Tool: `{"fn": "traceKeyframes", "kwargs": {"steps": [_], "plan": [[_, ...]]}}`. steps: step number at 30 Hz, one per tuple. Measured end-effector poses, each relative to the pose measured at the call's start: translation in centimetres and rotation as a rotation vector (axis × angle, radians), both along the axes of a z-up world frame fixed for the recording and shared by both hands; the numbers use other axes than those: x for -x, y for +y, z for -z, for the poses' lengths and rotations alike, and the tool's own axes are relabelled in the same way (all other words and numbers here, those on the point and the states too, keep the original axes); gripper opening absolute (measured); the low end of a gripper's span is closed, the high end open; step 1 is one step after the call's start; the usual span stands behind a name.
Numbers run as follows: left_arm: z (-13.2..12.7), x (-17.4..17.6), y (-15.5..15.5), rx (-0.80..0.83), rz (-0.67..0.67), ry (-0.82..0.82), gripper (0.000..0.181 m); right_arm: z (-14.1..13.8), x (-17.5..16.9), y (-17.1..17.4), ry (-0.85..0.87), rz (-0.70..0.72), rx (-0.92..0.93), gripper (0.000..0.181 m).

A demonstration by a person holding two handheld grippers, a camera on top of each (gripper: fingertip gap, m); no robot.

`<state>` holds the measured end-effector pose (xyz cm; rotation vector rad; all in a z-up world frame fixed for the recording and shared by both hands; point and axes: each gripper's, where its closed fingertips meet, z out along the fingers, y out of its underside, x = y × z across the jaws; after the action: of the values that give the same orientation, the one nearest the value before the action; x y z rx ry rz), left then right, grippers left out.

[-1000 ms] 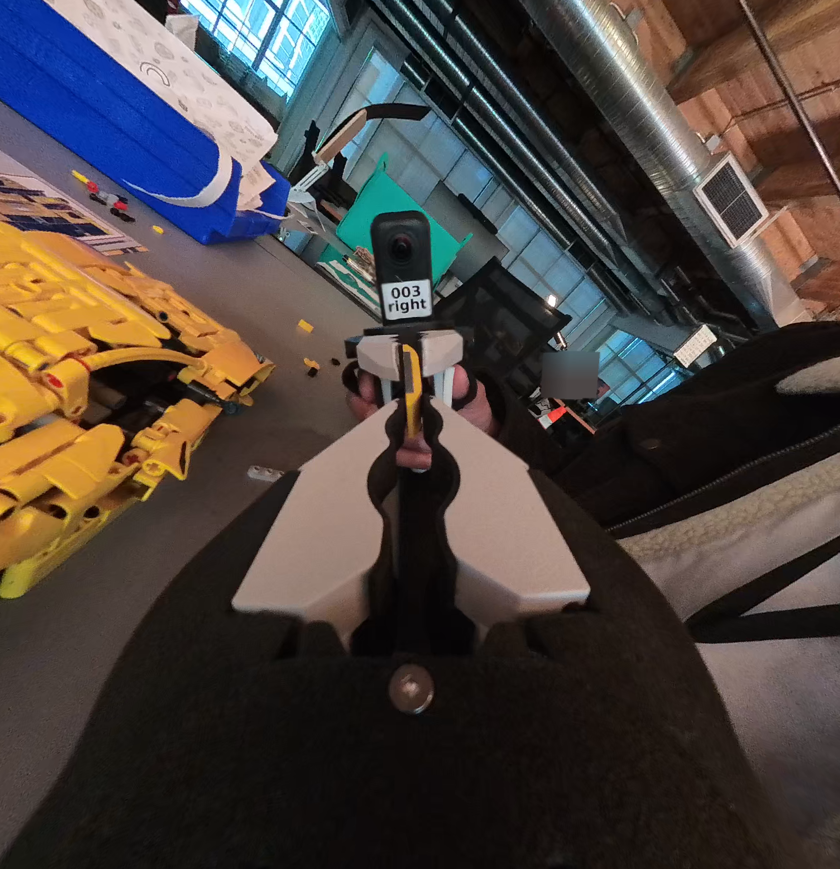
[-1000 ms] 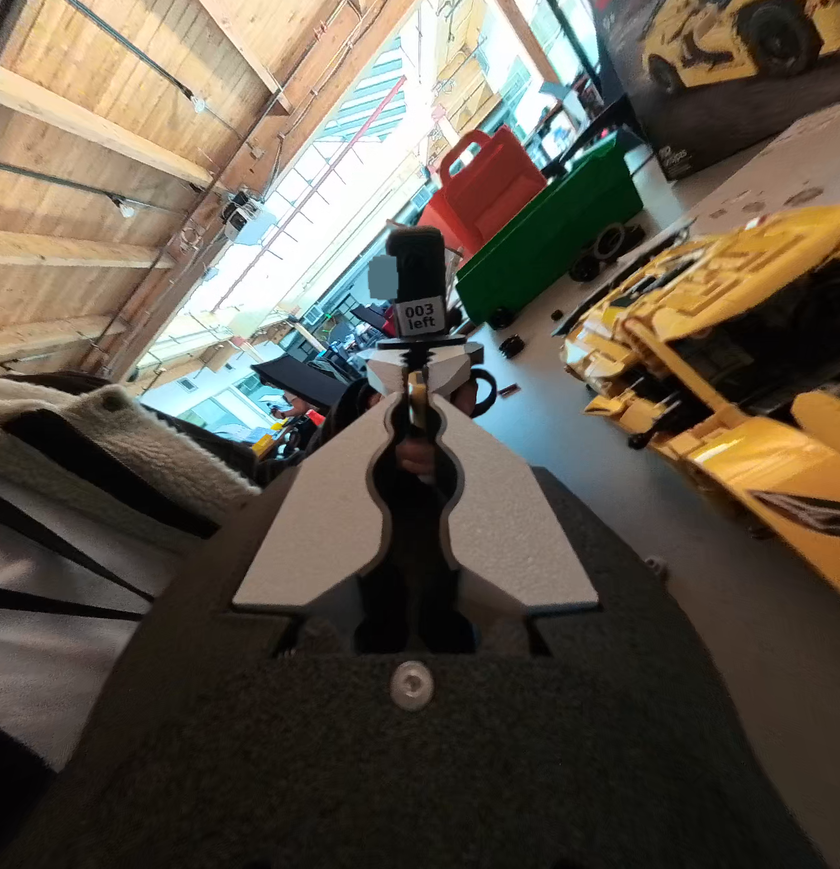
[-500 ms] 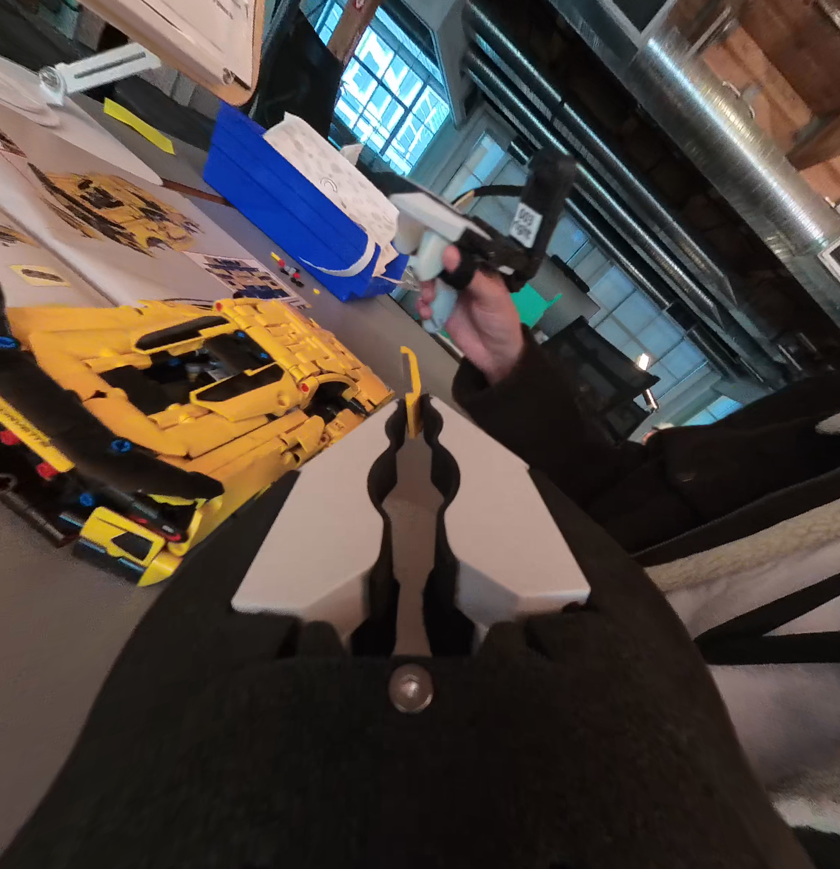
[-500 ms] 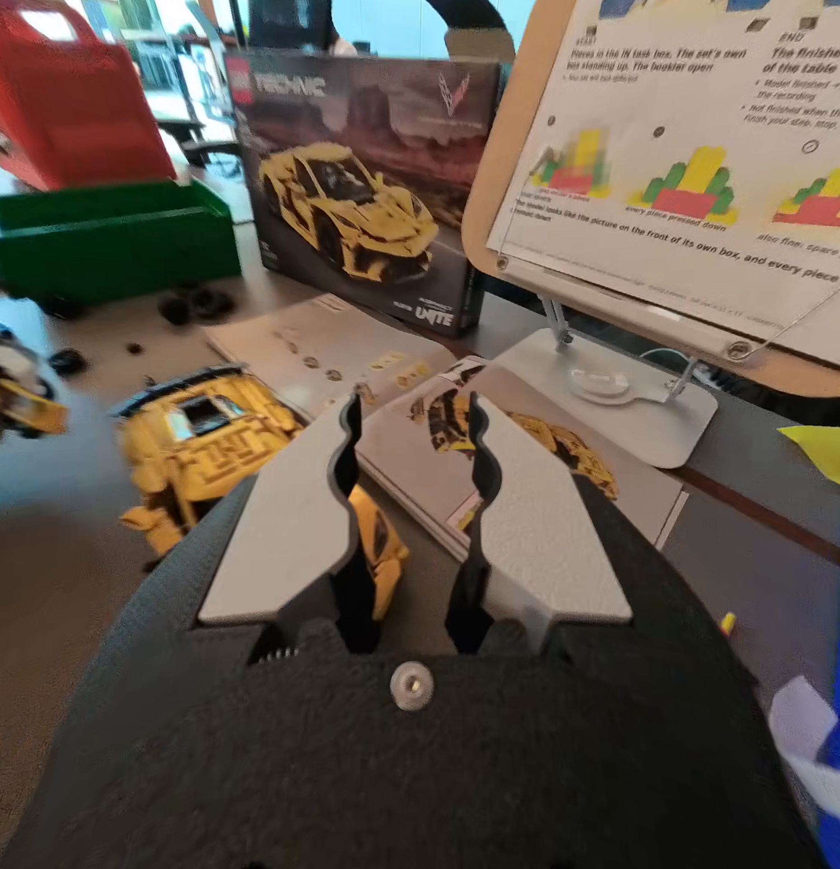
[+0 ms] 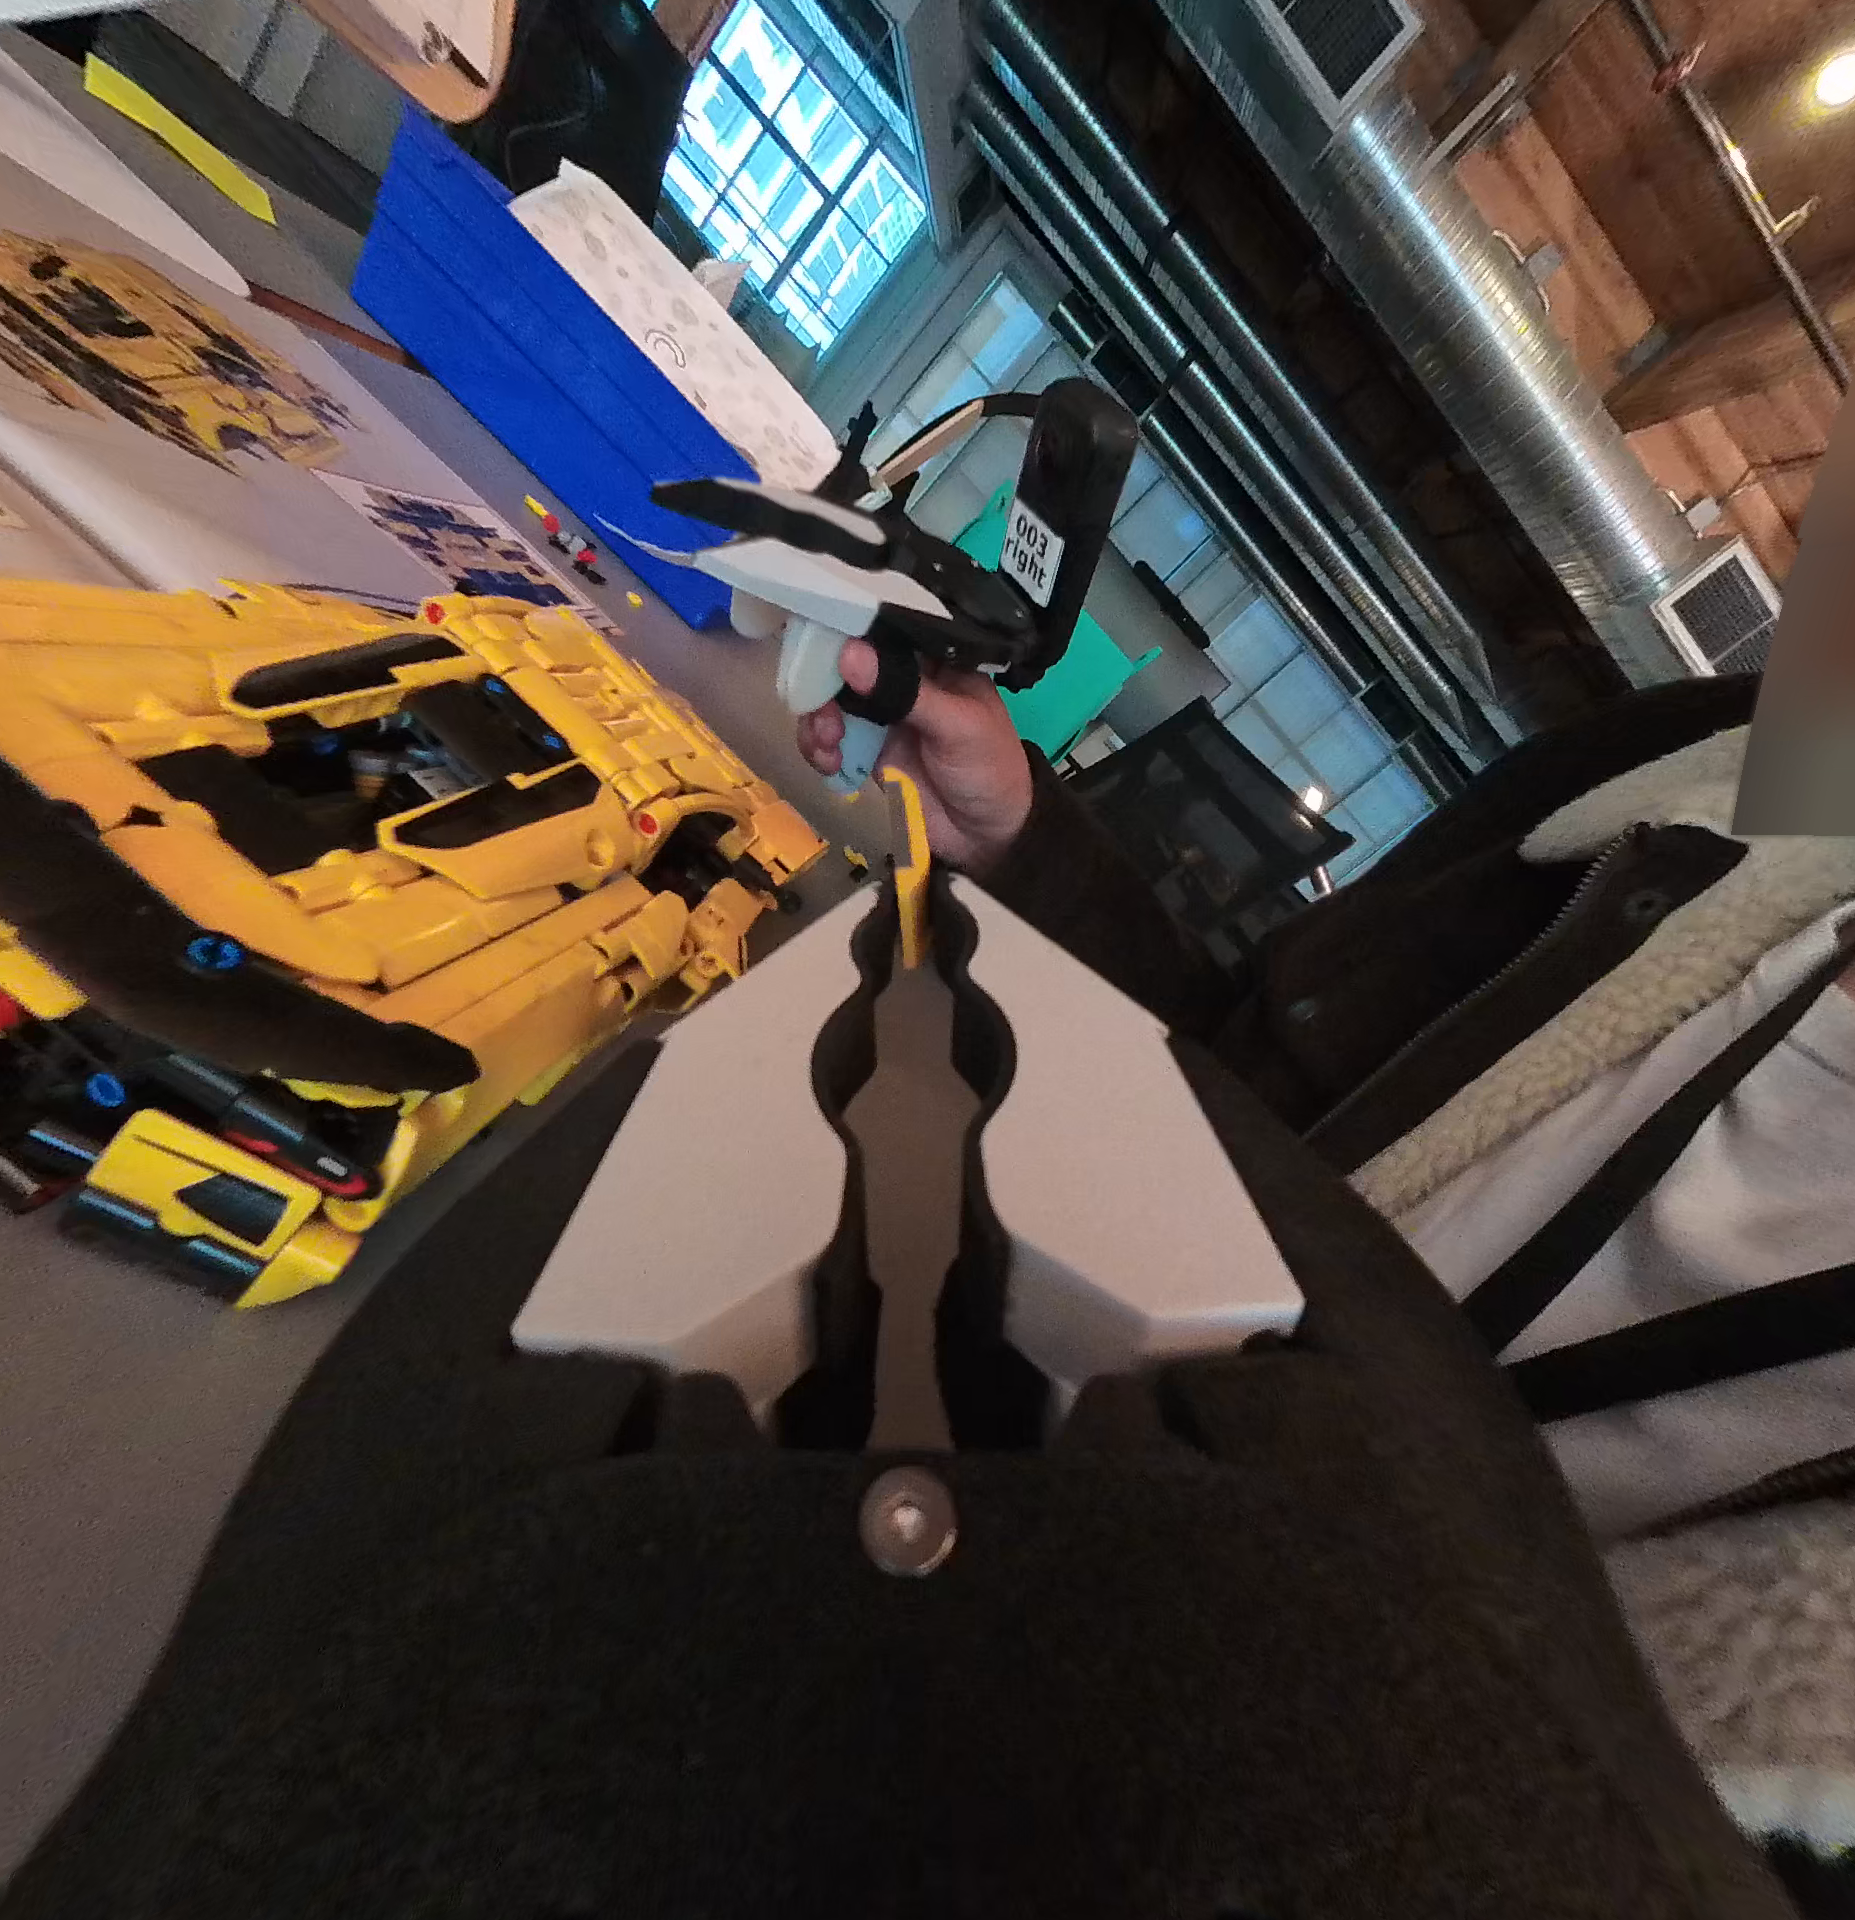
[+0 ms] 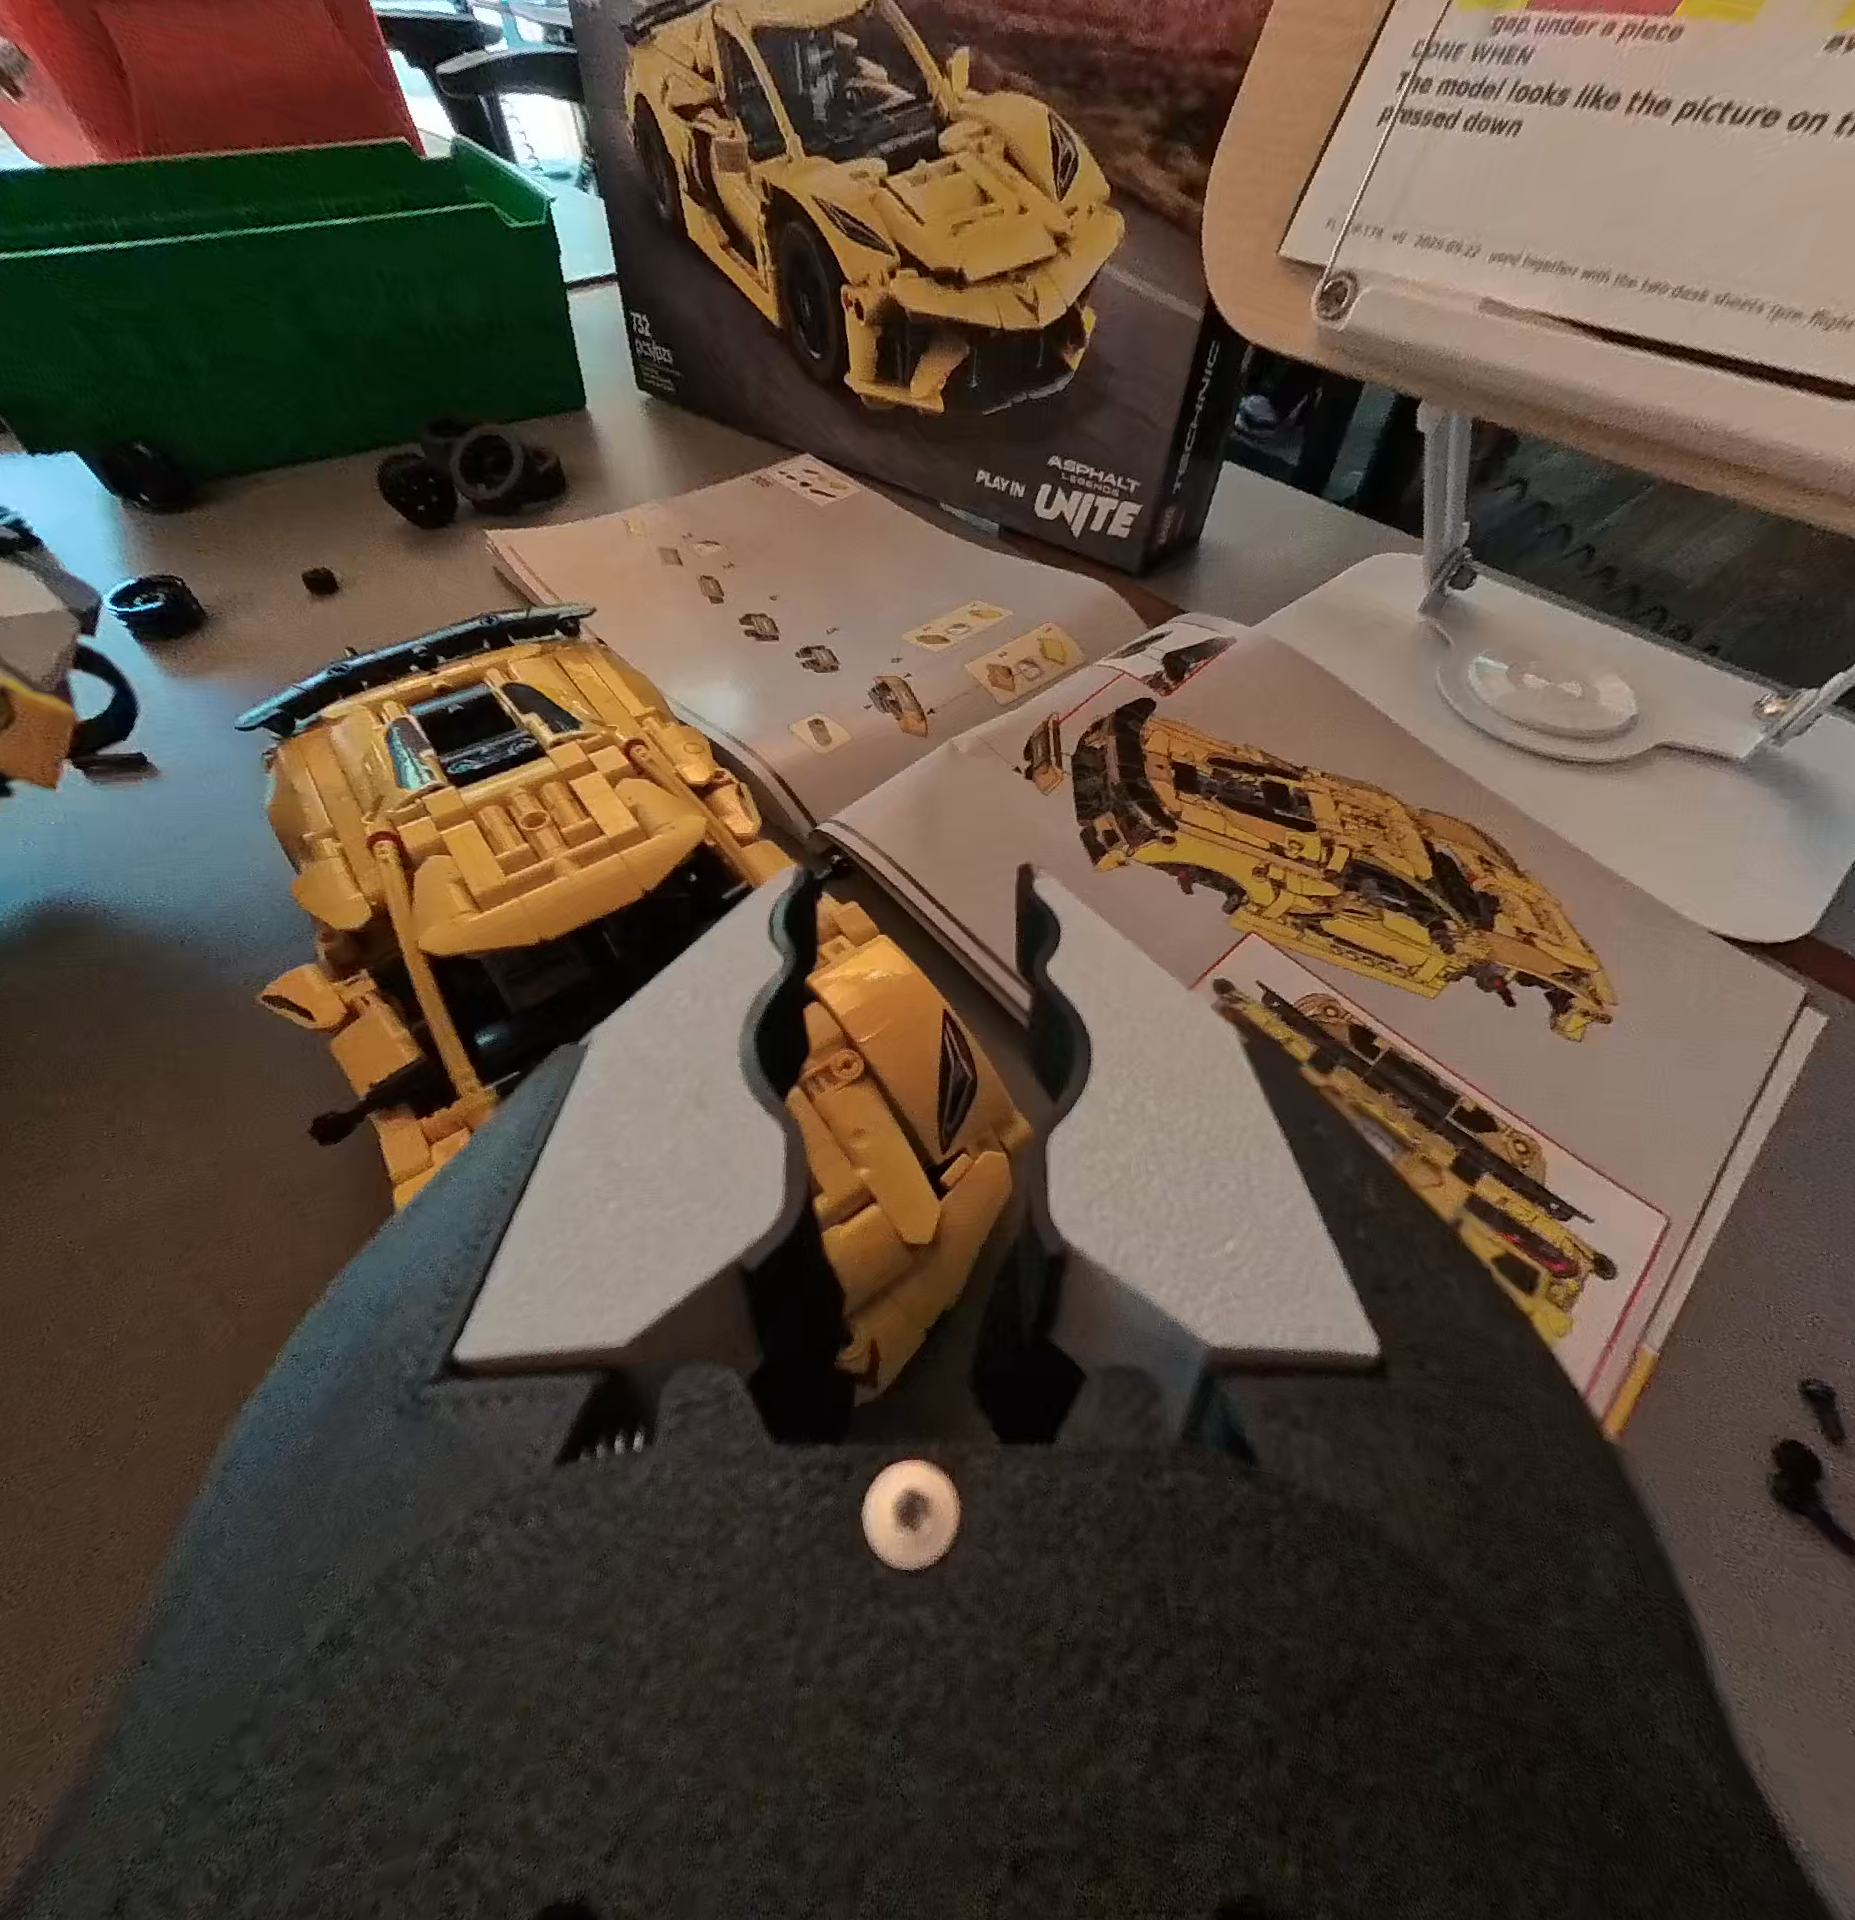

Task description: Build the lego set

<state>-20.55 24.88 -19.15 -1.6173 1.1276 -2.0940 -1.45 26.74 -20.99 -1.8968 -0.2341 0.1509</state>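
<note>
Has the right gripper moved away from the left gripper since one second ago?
Yes. The right gripper has left the yellow piece and swung toward the blue bin, open over the car.

Sat left of open booklet (image 6: 1318, 883): car model (image 6: 507, 831). Stood behind both: set box (image 6: 902, 260), bin (image 6: 258, 343) at left, wheels (image 6: 476, 478) before it.

The left gripper (image 5: 910, 914) is raised off the table, its two fingers pressed nearly together at the tips and pinching a thin yellow piece (image 5: 910, 862). The right gripper (image 6: 918, 914) is tilted downward with its fingers spread apart and nothing between them. A bare hand (image 5: 938, 748) in a dark sleeve grips its handle.
</note>
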Motion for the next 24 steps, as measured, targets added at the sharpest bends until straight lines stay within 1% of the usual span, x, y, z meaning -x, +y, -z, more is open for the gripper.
{"fn": "traceKeyframes", "kwargs": {"steps": [7,13,24], "plan": [[0.1,0.1,0.5,0.049,0.008,-0.007,0.006,1.5,0.9,0.1,0.050,-0.046,0.046,0.036],[0.4,0.0,0.3,0.045,0.018,0.007,0.006,1.0,0.6,0.0,0.056,-0.035,0.026,0.035],[0.3,0.0,0.5,0.047,0.008,0.003,0.006,1.3,0.7,-0.2,0.060,-0.046,0.038,0.033]]}}
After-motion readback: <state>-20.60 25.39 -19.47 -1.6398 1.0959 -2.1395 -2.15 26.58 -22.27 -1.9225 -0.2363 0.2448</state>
